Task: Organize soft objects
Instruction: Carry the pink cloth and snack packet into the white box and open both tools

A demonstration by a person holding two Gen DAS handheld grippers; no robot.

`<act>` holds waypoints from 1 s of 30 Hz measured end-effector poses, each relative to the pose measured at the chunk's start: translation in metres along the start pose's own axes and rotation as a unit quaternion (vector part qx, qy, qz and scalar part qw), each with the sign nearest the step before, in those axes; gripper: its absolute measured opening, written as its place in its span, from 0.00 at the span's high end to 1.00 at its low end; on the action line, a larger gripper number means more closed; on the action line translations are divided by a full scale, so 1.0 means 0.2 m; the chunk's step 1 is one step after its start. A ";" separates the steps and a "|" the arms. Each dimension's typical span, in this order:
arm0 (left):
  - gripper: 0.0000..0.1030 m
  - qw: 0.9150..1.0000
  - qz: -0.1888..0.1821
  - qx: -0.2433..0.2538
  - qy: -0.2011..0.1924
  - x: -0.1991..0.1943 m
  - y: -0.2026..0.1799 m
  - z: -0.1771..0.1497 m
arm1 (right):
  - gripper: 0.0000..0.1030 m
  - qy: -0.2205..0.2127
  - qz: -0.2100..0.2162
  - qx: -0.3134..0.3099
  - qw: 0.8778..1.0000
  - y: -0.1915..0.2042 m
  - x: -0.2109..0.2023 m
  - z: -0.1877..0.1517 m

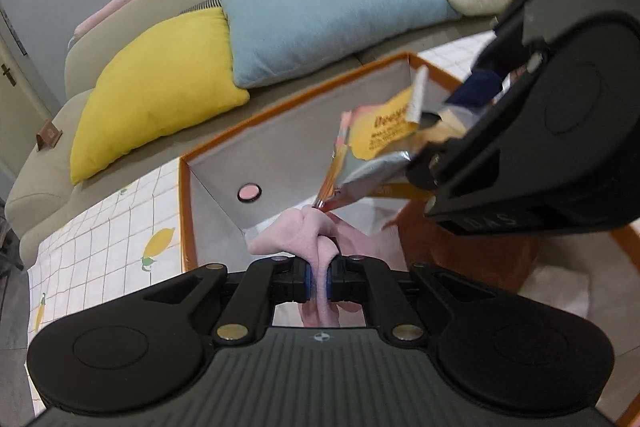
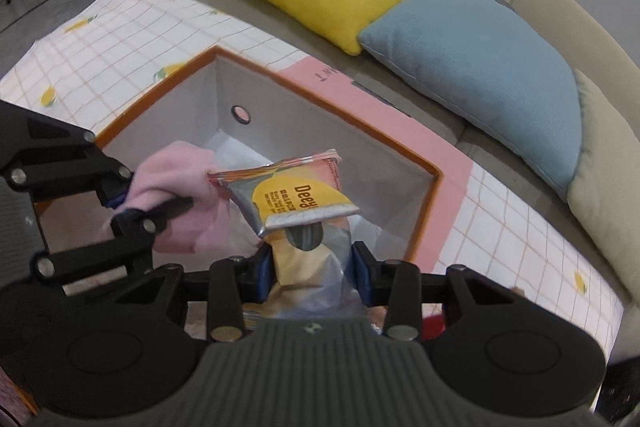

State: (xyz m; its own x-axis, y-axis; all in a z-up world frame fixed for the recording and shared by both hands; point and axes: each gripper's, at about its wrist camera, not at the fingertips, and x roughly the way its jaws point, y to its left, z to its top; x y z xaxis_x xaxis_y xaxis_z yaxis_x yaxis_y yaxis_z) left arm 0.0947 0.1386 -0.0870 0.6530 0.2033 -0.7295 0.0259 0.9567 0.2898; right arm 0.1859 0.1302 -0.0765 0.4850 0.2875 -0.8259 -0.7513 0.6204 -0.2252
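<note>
The left hand-held gripper (image 1: pixel 319 277) pinches a pink cloth (image 1: pixel 304 231) over the orange-rimmed box (image 2: pixel 320 107); the right hand-held gripper (image 2: pixel 312 267) squeezes a crinkled snack bag (image 2: pixel 296 195) just beside it. The bag's corner touches the cloth, so I judge one could drag the other. The box walls leave open room inside, toward the far corner

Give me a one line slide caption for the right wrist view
Right gripper holds a foil snack pouch over the orange-rimmed box while the left gripper holds a pink cloth.
</note>
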 end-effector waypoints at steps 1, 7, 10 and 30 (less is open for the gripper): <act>0.93 1.000 0.000 -0.002 0.007 0.01 0.00 -0.01 | 0.62 0.002 -0.004 -0.008 1.000 0.01 0.01 0.00; 0.86 1.000 0.004 0.005 0.018 0.02 0.00 -0.04 | 0.61 0.024 0.003 -0.006 1.000 0.02 0.06 0.03; 0.83 1.000 0.000 0.000 0.019 0.00 0.01 -0.04 | 0.61 0.034 0.010 0.005 0.999 0.01 0.09 0.01; 0.23 0.999 0.000 -0.018 -0.035 -0.24 0.02 0.05 | 0.43 -0.040 0.027 0.066 0.997 -0.09 -0.23 -0.08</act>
State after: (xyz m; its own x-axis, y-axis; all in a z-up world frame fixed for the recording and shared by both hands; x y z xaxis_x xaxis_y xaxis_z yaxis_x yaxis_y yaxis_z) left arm 0.0717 0.1303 -0.0448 0.7050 0.1885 -0.6837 -0.0001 0.9641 0.2657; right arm 0.1709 0.0944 -0.0422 0.4830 0.3774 -0.7902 -0.7152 0.6907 -0.1073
